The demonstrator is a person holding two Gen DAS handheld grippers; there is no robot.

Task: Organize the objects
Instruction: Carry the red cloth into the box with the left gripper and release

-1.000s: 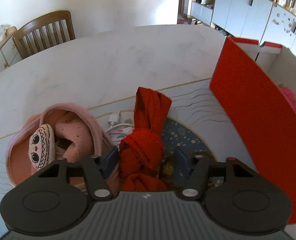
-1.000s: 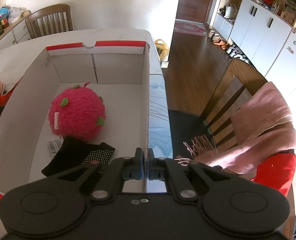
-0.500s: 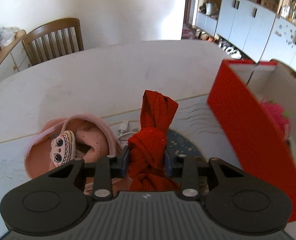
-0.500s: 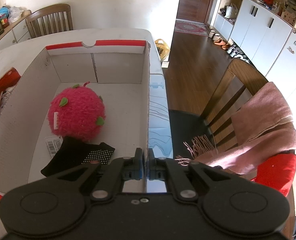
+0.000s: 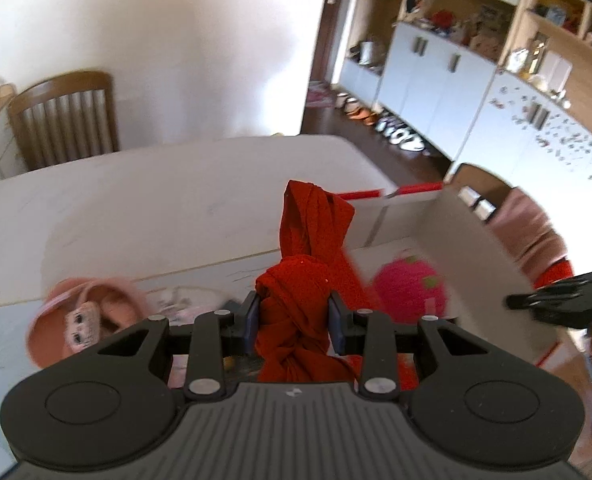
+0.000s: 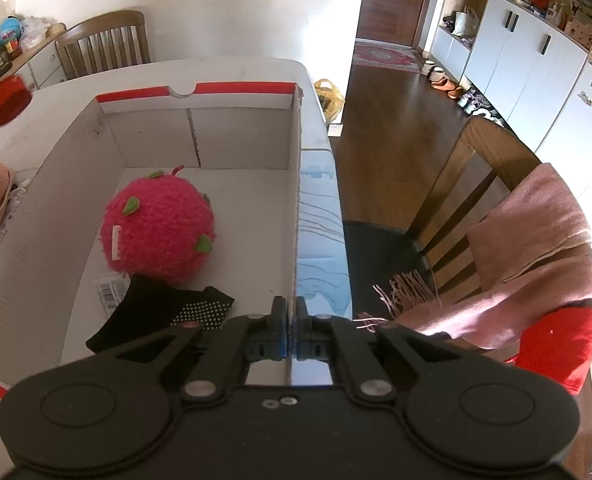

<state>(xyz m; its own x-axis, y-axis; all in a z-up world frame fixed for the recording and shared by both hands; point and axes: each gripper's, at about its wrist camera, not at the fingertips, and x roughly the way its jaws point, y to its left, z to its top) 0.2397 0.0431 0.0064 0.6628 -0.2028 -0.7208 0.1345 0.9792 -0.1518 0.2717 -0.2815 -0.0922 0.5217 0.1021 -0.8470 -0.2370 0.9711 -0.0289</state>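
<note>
My left gripper (image 5: 294,316) is shut on a knotted red cloth (image 5: 303,280) and holds it in the air above the table, near the left wall of the box. The cloth's end also shows at the left edge of the right wrist view (image 6: 0,104). An open cardboard box (image 6: 248,92) with red outer sides holds a fuzzy pink ball (image 6: 158,232) and a black dotted sock (image 6: 156,316). My right gripper (image 6: 290,332) is shut on the top edge of the box's right wall. A pink slipper (image 5: 92,312) with a doll face lies on the table left of the cloth.
The white marble table (image 5: 156,200) stretches behind the box. A white cable (image 6: 16,190) lies by the slipper. A wooden chair (image 6: 475,168) draped with a pink scarf (image 6: 535,240) stands to the right of the table. Another wooden chair (image 5: 64,120) stands at the far side.
The left jaws closed on the red cloth and lifted it off the table, up and right toward the box. The right gripper and the box stayed put.
</note>
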